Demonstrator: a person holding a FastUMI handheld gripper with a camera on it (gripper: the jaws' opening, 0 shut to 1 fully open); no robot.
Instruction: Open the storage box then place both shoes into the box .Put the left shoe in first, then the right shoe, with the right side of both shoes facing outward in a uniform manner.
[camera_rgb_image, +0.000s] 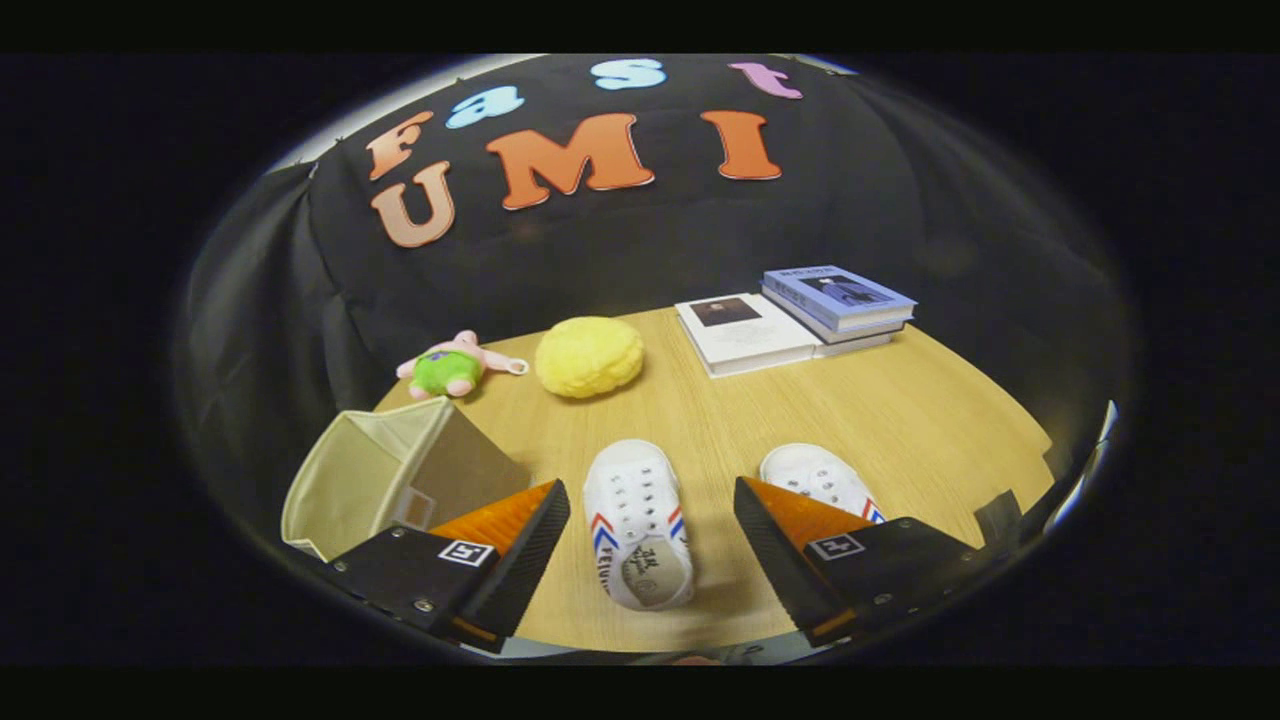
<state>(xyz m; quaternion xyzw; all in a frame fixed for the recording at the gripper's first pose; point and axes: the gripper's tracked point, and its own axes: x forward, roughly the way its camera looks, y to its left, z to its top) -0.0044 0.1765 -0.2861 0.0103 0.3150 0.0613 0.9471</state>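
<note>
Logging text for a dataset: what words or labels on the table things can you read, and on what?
Shoe between the open jaws: insole stamp and red side lettering, too blurred.
Books: cover print too small.
Jaw tops: square marker tags, no words.
Nothing reads clearly.

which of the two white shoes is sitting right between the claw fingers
The shoe nearer the beige box; the other shoe is half hidden behind one finger of the open claw.

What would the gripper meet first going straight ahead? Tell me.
Most likely the white shoe lying on the table between the open jaws of the gripper. It sits right in that line. Beyond it lies the yellow plush, though depth is hard to judge here.
</note>
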